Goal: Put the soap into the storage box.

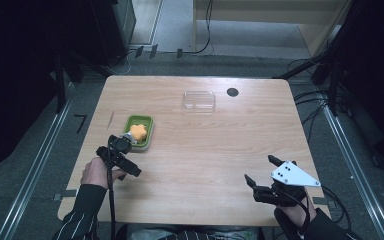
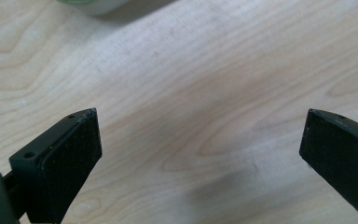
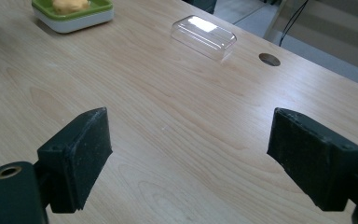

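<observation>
The left tool [image 1: 125, 145], jaws apart, sits just beside the green tray [image 1: 148, 136] holding an orange piece [image 1: 138, 131], while the right tool [image 1: 262, 175], jaws apart, hovers over bare surface [image 1: 205, 150], well apart from the clear lid [image 1: 199, 100].

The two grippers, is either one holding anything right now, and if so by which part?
Nothing is held. The left gripper is open over bare wooden table, and the right gripper is open too, with only tabletop between its fingers.
</observation>
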`<state>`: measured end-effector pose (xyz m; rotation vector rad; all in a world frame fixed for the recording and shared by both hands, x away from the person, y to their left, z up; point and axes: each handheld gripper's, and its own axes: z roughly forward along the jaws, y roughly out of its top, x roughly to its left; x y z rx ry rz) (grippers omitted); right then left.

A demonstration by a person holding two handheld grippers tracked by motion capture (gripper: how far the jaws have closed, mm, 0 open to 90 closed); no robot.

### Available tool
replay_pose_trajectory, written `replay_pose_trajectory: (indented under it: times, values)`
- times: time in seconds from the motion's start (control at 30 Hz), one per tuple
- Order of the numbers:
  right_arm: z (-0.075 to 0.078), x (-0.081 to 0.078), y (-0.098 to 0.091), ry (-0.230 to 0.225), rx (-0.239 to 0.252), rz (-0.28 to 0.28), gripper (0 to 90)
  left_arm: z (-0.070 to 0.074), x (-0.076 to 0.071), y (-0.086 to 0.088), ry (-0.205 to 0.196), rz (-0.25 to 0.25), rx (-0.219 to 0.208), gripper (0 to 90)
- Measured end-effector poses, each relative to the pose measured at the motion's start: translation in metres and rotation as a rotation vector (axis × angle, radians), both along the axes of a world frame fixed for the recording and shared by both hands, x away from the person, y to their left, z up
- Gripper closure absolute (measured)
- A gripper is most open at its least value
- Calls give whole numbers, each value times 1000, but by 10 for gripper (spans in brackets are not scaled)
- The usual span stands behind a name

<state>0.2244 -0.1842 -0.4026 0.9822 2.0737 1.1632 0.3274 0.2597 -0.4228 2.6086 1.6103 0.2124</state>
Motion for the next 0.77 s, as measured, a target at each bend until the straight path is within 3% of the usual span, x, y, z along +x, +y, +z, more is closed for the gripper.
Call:
replay_pose_trajectory:
  times: [0.27, 0.4, 0.77]
  values:
    - [0, 0, -1, -2, 0, 1, 136, -11, -21, -1, 34, -28, 21, 0]
    - [0, 0, -1, -4, 0, 1, 136, -10, -29, 1, 13, -20, 16, 0]
    - [0, 1, -1, -3, -1, 0, 136, -14, -30, 4, 10, -44, 1, 0]
